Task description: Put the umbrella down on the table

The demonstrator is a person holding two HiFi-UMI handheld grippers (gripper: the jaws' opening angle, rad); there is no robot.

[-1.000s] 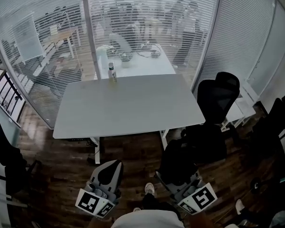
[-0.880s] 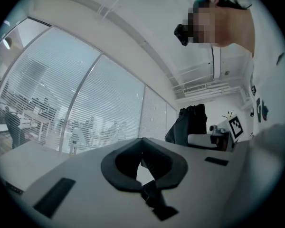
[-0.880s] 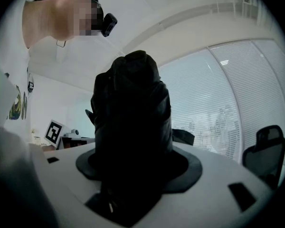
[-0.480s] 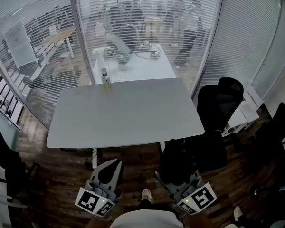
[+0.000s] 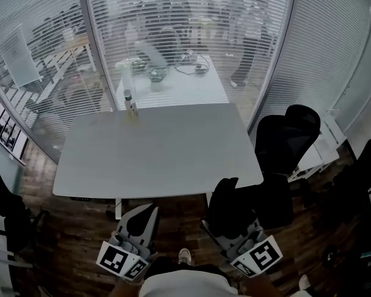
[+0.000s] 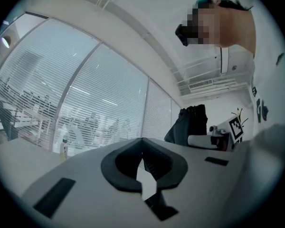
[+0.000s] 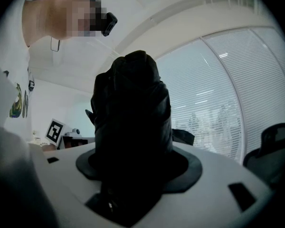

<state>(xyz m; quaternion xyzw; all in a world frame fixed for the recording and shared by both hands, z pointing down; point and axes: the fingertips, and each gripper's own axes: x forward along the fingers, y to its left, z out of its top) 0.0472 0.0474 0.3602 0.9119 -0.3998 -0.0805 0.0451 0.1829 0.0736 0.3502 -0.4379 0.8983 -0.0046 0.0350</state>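
A folded black umbrella (image 5: 226,204) stands upright in my right gripper (image 5: 230,218), low in the head view and short of the grey table (image 5: 154,150). In the right gripper view the umbrella (image 7: 130,113) fills the space between the jaws, which are shut on it. My left gripper (image 5: 147,212) hangs beside it to the left, jaws shut and holding nothing. In the left gripper view the pads (image 6: 154,161) meet at their tips, and the umbrella (image 6: 189,123) shows off to the right.
A small bottle (image 5: 131,104) stands at the table's far left edge. A black office chair (image 5: 287,135) sits at the table's right side, another dark chair (image 5: 3,203) at the left. Glass walls with blinds (image 5: 173,36) close the far side.
The head view has shifted, so the table and bottle now sit further left and nearer. Both grippers keep their places, the umbrella still held.
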